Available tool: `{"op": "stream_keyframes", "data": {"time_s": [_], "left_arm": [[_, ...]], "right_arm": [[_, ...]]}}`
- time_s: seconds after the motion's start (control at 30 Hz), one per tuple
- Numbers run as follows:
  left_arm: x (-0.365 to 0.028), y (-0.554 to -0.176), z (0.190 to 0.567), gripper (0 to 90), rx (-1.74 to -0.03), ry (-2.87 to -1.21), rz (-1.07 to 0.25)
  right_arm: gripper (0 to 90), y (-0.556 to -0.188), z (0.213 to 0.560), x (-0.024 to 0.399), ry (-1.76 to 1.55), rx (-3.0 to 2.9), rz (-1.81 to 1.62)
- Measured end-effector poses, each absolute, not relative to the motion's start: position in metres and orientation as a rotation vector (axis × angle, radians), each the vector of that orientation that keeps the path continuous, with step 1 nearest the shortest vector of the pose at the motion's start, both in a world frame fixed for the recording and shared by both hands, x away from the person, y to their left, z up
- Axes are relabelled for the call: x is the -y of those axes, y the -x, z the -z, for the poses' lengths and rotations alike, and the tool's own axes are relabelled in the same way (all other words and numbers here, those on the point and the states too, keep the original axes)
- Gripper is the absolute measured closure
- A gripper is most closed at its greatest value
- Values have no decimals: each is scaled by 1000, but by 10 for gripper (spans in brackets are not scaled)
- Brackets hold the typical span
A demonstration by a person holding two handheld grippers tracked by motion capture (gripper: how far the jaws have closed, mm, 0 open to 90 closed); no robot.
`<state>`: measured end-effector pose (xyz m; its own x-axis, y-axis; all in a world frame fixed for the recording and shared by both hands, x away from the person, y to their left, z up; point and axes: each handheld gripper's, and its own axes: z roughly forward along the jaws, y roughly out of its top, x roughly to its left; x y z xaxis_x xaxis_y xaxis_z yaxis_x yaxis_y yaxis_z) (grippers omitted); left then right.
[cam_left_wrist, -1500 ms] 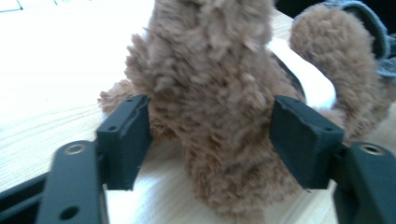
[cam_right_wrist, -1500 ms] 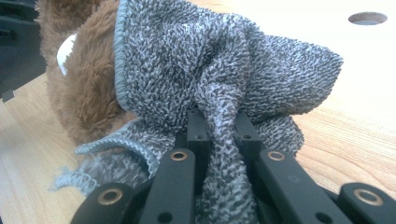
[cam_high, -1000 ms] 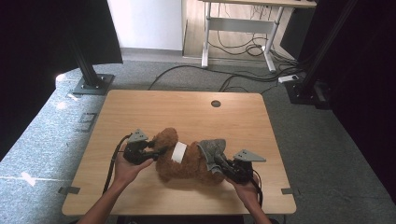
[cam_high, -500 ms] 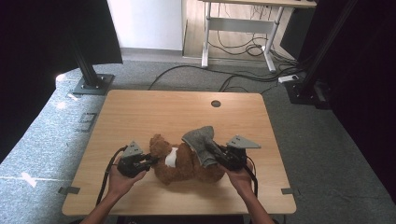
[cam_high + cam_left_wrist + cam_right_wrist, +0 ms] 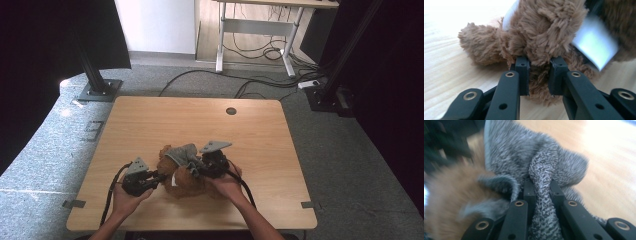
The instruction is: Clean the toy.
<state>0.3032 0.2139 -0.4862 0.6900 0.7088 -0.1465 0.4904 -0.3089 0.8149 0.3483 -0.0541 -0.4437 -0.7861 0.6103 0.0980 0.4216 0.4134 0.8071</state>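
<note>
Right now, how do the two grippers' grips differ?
The left gripper is shut on the brown plush bear; the right gripper is shut on the grey knit garment. In the high view the left one sits at the bear's left end, while the right one is over its middle. Both pinch soft material between black fingers.

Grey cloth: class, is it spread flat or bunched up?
Bunched. The cloth gathers into a twisted ridge pinched by the right tool, draped against the bear.
</note>
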Motion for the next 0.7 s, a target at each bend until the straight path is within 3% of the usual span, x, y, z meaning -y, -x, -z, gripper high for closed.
{"op": "stream_keyframes", "data": {"time_s": [0.43, 0.7], "left_arm": [[-213, -297, 497, 728, -924, -2001, -242], [-213, -295, 511, 772, -924, -2042, -183]], "right_arm": [[807, -320, 474, 85, -900, -2370, -1465], [805, -290, 485, 106, -840, -2303, -1554]]}}
